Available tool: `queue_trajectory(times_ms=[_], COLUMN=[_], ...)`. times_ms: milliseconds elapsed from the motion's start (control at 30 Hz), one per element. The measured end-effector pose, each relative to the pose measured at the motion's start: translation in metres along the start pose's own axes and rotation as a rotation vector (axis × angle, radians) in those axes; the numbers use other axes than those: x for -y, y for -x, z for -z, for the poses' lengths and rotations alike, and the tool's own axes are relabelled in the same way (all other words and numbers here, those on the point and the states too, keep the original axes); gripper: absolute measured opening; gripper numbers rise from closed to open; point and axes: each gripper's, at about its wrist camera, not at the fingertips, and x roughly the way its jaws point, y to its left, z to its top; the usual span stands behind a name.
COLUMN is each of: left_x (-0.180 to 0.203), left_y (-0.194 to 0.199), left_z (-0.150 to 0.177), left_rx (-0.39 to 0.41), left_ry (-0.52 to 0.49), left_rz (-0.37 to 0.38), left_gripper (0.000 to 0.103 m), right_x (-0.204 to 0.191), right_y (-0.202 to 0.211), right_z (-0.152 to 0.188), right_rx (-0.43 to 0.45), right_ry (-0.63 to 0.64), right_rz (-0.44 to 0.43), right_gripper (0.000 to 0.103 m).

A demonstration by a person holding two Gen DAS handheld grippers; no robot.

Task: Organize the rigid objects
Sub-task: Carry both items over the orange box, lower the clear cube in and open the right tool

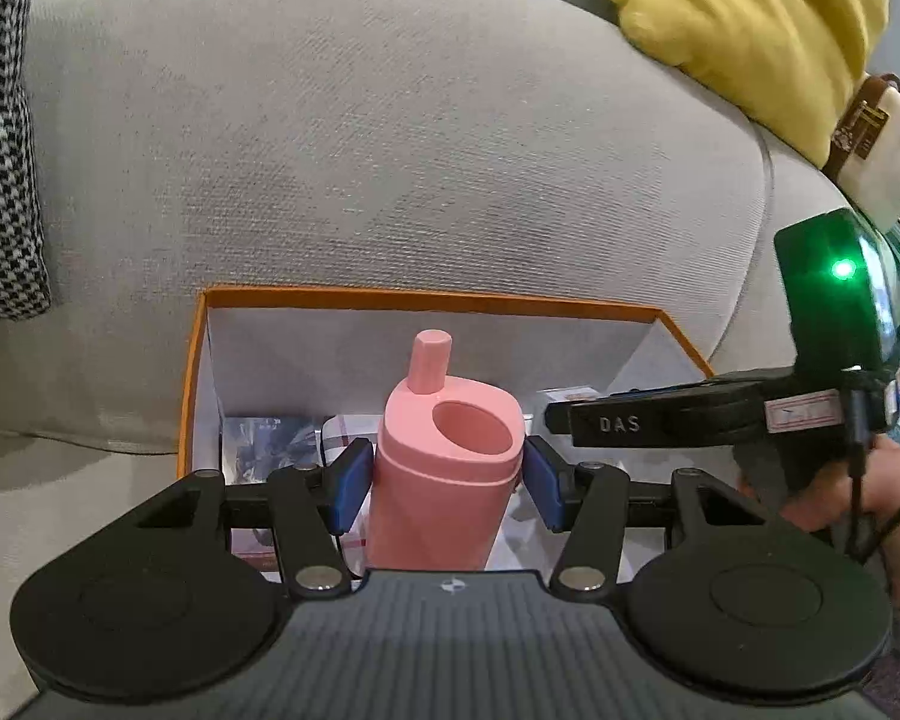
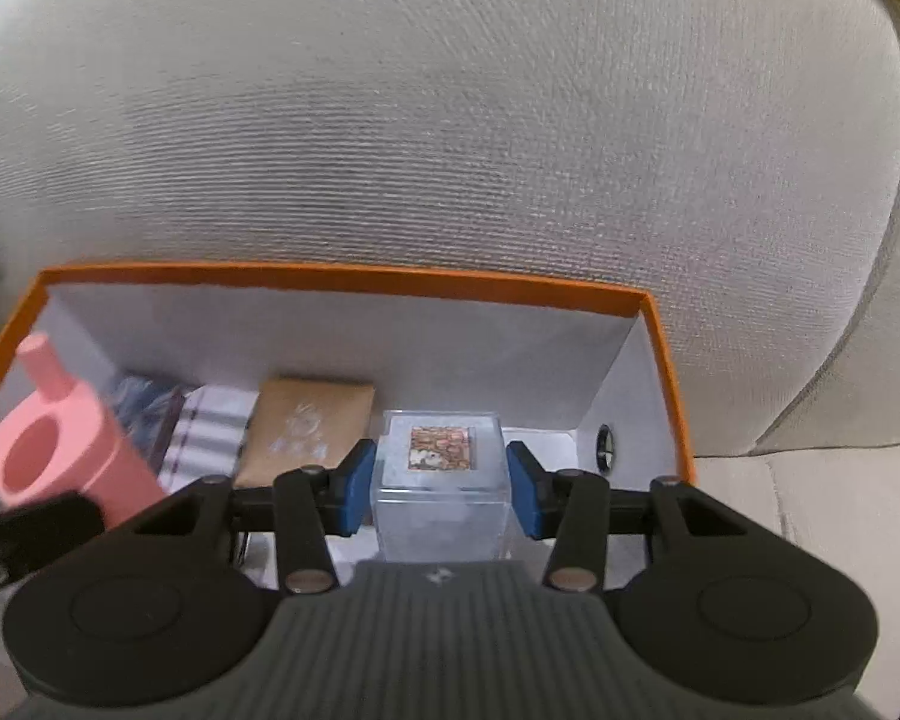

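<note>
**Two loads over the orange box**

Nearest the left wrist camera, the left gripper is clenched on a pink bottle — both blue pads press its sides just under the lid, and it stands upright with its spout at 12 o'clock. In the right wrist view the right gripper clamps a clear plastic cube with a small picture on its top face; the same pink bottle shows tilted at 9 o'clock there.

Just beyond both loads lies the orange box, open, with white inner walls. On its floor, from 10 o'clock toward the middle, lie a dark printed packet, a striped cloth and a brown card, side by side. At 3 o'clock a round hole pierces the right wall.

Farthest, a grey sofa cushion rises behind the box, with a yellow pillow at 1 o'clock and a checked pillow at 9 o'clock in the left view.

The step appears to be placing: both items seem to hang over the box, not yet set down. The next move likely calls for lowering each into bare floor — the cube toward the right side, the bottle kept upright clear of the flat items — and opening the jaws only once each rests.
</note>
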Motion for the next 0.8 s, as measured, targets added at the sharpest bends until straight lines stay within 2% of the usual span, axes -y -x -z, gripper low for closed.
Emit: queue_trajectory(times_ms=[300, 367, 533, 600, 633, 800], left_x=[-0.002, -0.003, -0.003, -0.004, -0.005, -0.005], left_y=[-0.006, -0.005, 0.002, 0.005, 0.006, 0.007], left_z=[0.001, 0.001, 0.003, 0.003, 0.003, 0.004], left_rx=[-0.020, -0.022, -0.020, -0.017, -0.017, -0.022], left_ry=[-0.013, -0.011, -0.013, -0.014, -0.014, -0.010], left_rz=[0.002, 0.003, 0.007, 0.003, 0.002, 0.003], left_gripper=[0.062, 0.062, 0.062, 0.062, 0.062, 0.062], right_x=[0.002, 0.003, 0.002, 0.002, 0.001, -0.002], right_y=[-0.013, -0.007, 0.010, 0.016, 0.015, 0.008], right_z=[-0.004, -0.006, -0.011, -0.010, -0.009, 0.006], right_rx=[-0.021, -0.022, -0.038, -0.053, -0.069, -0.120], right_ry=[-0.038, -0.015, 0.081, 0.149, 0.178, 0.278], right_rz=[-0.050, -0.047, -0.069, -0.072, -0.073, -0.051], right_gripper=[0.051, 0.054, 0.053, 0.044, 0.035, 0.027])
